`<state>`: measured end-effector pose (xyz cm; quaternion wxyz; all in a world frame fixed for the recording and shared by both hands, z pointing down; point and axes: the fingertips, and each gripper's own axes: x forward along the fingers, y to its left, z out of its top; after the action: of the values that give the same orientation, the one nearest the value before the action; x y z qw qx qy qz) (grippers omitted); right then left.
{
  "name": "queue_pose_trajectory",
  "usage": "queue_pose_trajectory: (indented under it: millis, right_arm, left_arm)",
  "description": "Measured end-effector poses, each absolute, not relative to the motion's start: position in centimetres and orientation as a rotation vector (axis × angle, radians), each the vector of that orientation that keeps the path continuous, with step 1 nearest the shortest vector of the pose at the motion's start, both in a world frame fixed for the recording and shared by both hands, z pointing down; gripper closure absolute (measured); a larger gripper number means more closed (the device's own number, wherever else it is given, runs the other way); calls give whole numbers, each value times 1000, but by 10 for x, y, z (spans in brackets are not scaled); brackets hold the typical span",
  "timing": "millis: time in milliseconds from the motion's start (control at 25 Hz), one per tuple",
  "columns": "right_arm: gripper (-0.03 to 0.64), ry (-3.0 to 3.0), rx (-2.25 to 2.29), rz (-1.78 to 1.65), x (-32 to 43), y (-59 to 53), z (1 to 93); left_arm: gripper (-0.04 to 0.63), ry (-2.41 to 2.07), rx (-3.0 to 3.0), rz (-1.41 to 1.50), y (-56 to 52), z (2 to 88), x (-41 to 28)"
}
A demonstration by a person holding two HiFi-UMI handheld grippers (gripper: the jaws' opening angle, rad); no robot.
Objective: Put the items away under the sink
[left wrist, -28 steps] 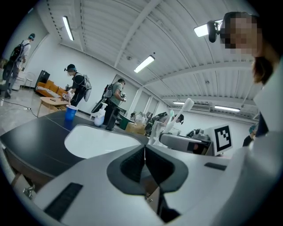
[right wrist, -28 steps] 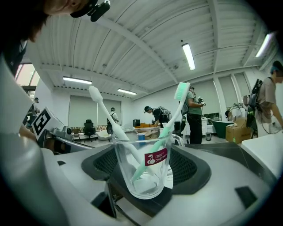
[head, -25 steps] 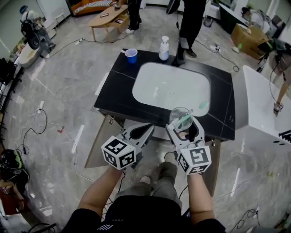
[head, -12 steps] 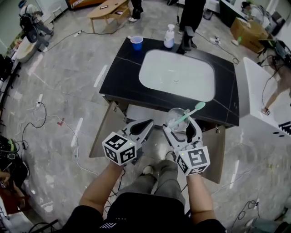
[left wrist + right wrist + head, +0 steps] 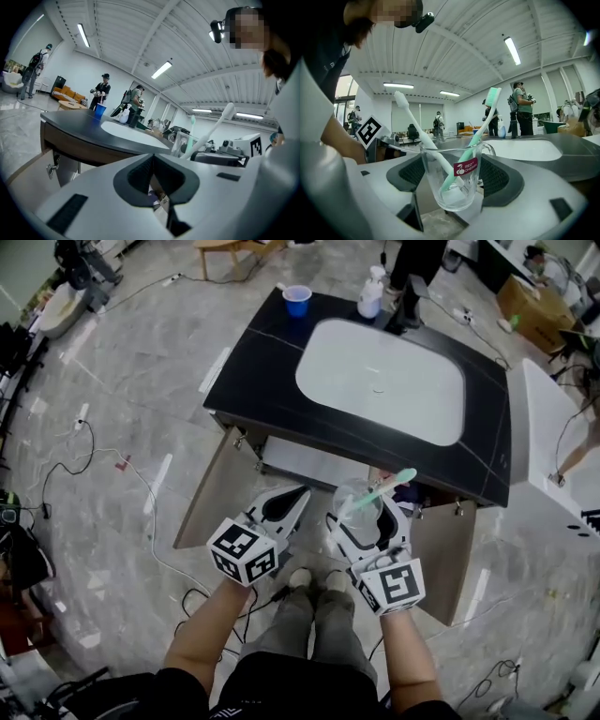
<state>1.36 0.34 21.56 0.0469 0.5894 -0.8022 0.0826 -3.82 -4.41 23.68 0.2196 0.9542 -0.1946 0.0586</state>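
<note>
- The cupboard (image 5: 298, 463) under the desk (image 5: 251, 381) stands open; its left door (image 5: 208, 502) and right door (image 5: 439, 563) swing out toward the person, leaving a lane between them.
- Both tools fill that lane side by side: the left tool (image 5: 300, 493), jaws together and empty, and the right tool (image 5: 364, 512), clamped on a glass (image 5: 352, 497).
- A toothbrush (image 5: 388, 484) juts from the glass toward the desk's overhanging front edge.
- The floor left of the left door is open but crossed by cables (image 5: 141, 493).
- The cupboard's depth cannot be told.
</note>
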Motion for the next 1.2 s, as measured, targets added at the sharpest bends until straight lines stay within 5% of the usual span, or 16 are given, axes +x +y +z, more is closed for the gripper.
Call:
queue_pose_trajectory:
  millis: [1200]
  right_arm:
    - [286, -2575, 1571, 363, -22, -3, 488]
  left_arm:
    - [588, -819, 2545, 186, -45, 498, -64]
